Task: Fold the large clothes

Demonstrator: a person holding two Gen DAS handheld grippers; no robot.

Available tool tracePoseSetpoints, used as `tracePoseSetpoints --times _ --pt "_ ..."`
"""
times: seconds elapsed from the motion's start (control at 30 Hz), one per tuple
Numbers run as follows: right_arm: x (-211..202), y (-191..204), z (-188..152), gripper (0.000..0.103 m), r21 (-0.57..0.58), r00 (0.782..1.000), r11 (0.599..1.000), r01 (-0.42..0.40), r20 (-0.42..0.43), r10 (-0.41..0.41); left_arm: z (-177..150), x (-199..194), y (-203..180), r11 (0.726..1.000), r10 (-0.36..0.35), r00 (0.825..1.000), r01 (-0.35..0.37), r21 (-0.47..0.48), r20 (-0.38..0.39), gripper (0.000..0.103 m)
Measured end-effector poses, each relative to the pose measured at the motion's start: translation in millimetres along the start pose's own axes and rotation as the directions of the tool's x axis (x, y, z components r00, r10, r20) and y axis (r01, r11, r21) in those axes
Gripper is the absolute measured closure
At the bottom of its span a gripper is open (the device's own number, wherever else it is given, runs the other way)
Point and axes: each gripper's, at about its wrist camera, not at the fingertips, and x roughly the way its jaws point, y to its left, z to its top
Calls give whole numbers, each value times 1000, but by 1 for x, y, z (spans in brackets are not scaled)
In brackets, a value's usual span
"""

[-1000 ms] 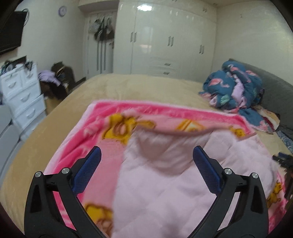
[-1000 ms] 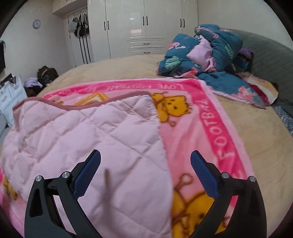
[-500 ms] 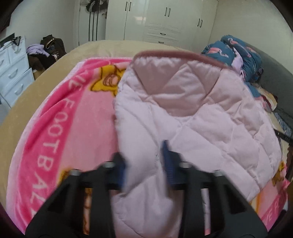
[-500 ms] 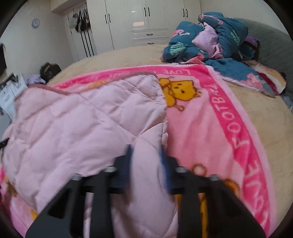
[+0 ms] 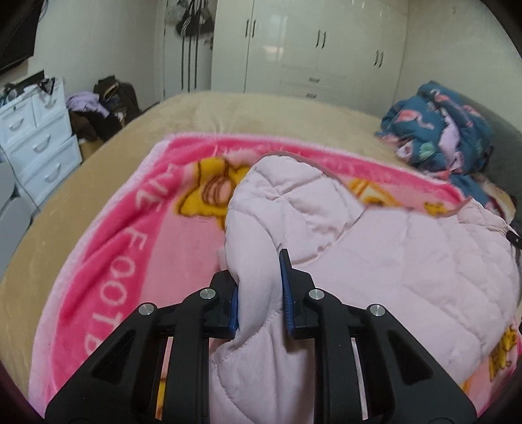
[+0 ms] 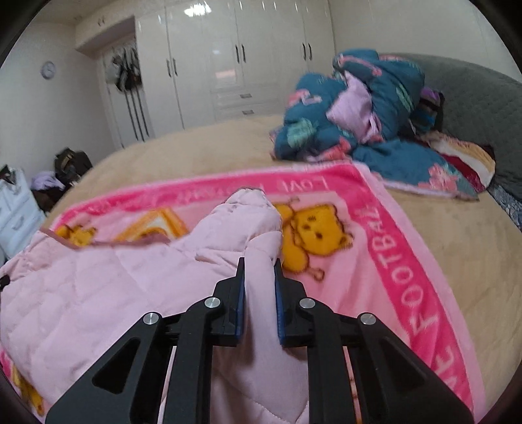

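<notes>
A big bed (image 5: 81, 202) with a tan cover fills the room, and everything here is told from the bed. Off the bed's left side stands a white set of drawers (image 5: 39, 137). Next to the drawers, by the wall, lies a messy pile of dark bags and clothes (image 5: 104, 107). Past the far end of the bed is a tall white wardrobe (image 5: 313, 49), and some bags hang on a door (image 5: 192, 26) to its left.

On top of the bed lies a bright pink blanket (image 5: 130, 248) with yellow bears and big white letters. On the blanket lies the pink puffy coat (image 5: 391, 277), the thing to fold. It covers the middle of the blanket.

The left gripper (image 5: 259, 290) is closed tight on the coat's left edge, and a fat fold of pink cloth bulges up between its blue pads. The right gripper (image 6: 258, 292) pinches the coat's right edge the same way.

On the right side of the bed, past the blanket's corner, sits a heap of blue flowery bedding (image 6: 359, 107). It touches no part of the coat. Behind it is a grey padded headboard (image 6: 473, 98).
</notes>
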Motion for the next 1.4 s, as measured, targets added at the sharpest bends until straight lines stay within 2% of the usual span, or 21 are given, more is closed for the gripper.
tracePoseSetpoints --times 0.17,0.43,0.47,0.53,0.6,0.67,0.73,0.8,0.87,0.93,1.0,1.03,1.07,1.4 --pt "27 -6 -22 89 16 998 1000 14 -68 -13 -15 17 7 1000 15 999 -15 -8 -32 88" --pt "28 -3 -34 86 15 996 999 40 -82 -39 -18 14 8 1000 17 999 -18 -10 -42 85" --pt "24 -2 -35 81 11 996 999 46 -82 -45 -17 13 9 1000 20 999 -21 -9 -45 85" --pt "19 -5 -36 73 17 995 998 56 -88 -54 -18 11 11 999 28 999 -29 -15 -47 75" --pt "12 -10 -39 57 50 995 998 37 -92 -32 -18 5 12 999 29 999 -30 -24 -44 63" --pt "2 -13 -42 48 67 996 997 30 -89 -24 -18 -3 12 999 29 999 -30 -21 -31 59" --pt "-11 -15 -46 44 78 997 997 22 -78 -15 -18 -12 11 999 30 999 -30 -19 -14 49" --pt "-25 -16 -51 29 89 998 996 10 -60 -5 -19 -26 10 999 31 999 -31 -20 11 40" --pt "-40 -18 -55 24 102 999 995 0 -34 3 -21 -38 9 999 27 999 -26 -23 25 36" --pt "-56 -20 -59 21 107 1000 994 -17 -18 19 -25 -50 10 999 20 999 -19 -33 32 28" --pt "-69 -21 -62 9 116 1000 993 -24 -7 25 -28 -61 11 999 13 999 -11 -49 40 21" --pt "-76 -21 -64 8 121 1000 992 -31 4 31 -30 -66 11 998 8 999 -5 -61 42 12" --pt "-84 -22 -66 6 126 999 991 -43 12 41 -32 -72 11 997 -1 999 4 -76 45 9" --pt "-135 -23 -92 4 157 995 983 -99 27 96 -62 -108 0 991 -49 998 52 -120 27 9"
